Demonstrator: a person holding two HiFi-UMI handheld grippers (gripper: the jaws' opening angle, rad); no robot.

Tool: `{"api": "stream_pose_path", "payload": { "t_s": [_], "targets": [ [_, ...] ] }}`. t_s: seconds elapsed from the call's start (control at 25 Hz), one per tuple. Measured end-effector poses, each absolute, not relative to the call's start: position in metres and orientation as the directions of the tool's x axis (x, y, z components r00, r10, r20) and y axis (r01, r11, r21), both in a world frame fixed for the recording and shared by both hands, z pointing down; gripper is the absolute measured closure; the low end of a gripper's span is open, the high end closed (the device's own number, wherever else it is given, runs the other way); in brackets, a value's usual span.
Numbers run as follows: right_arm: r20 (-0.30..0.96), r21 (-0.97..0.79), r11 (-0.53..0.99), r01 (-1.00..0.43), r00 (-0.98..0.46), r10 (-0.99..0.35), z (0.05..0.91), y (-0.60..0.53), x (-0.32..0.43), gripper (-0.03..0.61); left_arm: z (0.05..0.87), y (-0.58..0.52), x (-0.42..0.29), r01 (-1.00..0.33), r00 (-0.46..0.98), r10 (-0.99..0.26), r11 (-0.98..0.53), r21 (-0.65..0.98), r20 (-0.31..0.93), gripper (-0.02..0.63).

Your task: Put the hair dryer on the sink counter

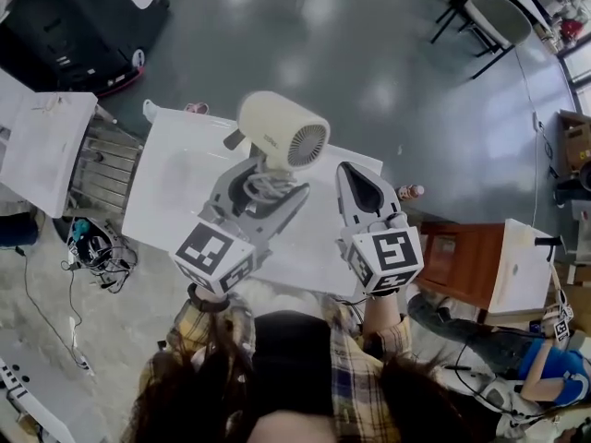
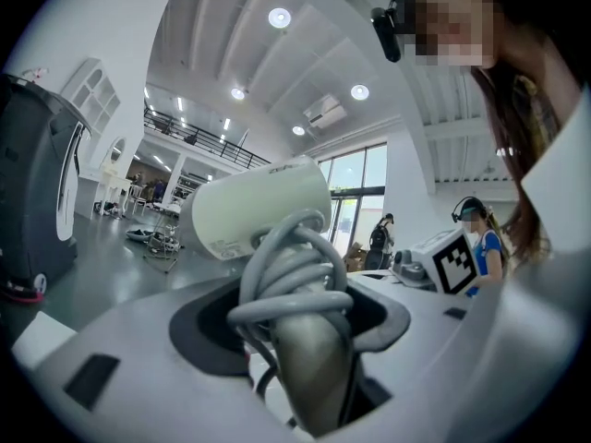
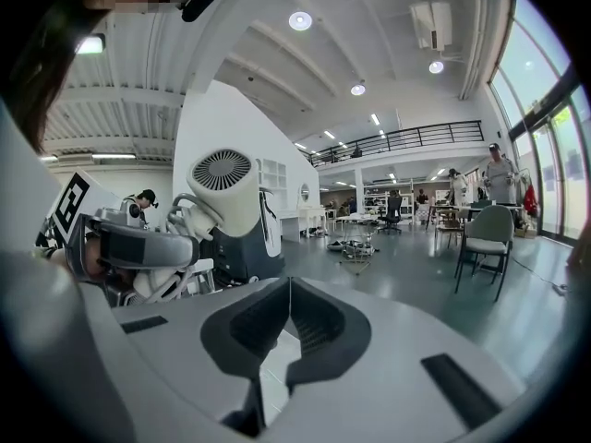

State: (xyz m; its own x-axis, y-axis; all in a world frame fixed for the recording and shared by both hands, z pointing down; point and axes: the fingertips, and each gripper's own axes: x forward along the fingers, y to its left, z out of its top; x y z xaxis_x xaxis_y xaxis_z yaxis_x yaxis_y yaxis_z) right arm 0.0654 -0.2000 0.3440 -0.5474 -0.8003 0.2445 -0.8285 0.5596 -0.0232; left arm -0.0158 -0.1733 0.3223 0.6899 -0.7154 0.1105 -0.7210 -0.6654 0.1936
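Note:
A cream hair dryer (image 1: 280, 134) is held up in the air above the white counter (image 1: 175, 187). Its grey cord is wound round the handle (image 2: 295, 284). My left gripper (image 1: 263, 190) is shut on that handle, with the dryer body (image 2: 259, 212) above the jaws and its grille (image 3: 222, 170) turned to the right. My right gripper (image 1: 362, 190) hovers to the right of the dryer, apart from it, its jaws closed together with nothing between them (image 3: 288, 326).
A metal sink basin (image 1: 103, 169) lies at the counter's left end beside a white panel (image 1: 42, 150). A brown cabinet (image 1: 462, 261) stands to the right. A grey chair (image 3: 485, 238) and a dark machine (image 1: 78, 21) stand on the shiny floor.

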Motion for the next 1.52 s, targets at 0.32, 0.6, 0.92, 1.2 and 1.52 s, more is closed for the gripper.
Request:
{"api": "stream_pose_path", "payload": {
  "t_s": [0.32,0.6,0.92,1.2,1.52],
  "targets": [
    [0.245,-0.078,0.502,-0.861,-0.504,-0.828,0.347,-0.217,0.074,0.563,0.333,-0.187,-0.009,-0.671,0.741,-0.650,-0.723,0.164,0.165,0.336],
    [0.230,-0.108,0.466,-0.878,-0.478,-0.847,0.346,-0.224,0.089,0.563,0.339,-0.199,0.003,-0.640,0.766,-0.613,-0.754,0.145,0.194,0.336],
    [0.230,-0.121,0.418,-0.900,-0.435,-0.870,0.351,-0.226,0.112,0.563,0.368,-0.210,0.024,-0.577,0.787,-0.519,-0.810,0.103,0.333,0.336],
    [0.246,-0.143,0.381,-0.913,-0.406,-0.880,0.365,-0.223,0.133,0.563,0.402,-0.217,0.047,-0.510,0.767,-0.448,-0.860,0.013,0.460,0.336],
    [0.308,-0.154,0.351,-0.924,-0.383,-0.871,0.391,-0.215,0.151,0.563,0.449,-0.226,0.070,-0.446,0.712,-0.386,-0.894,-0.048,0.587,0.336]
  ]
}}
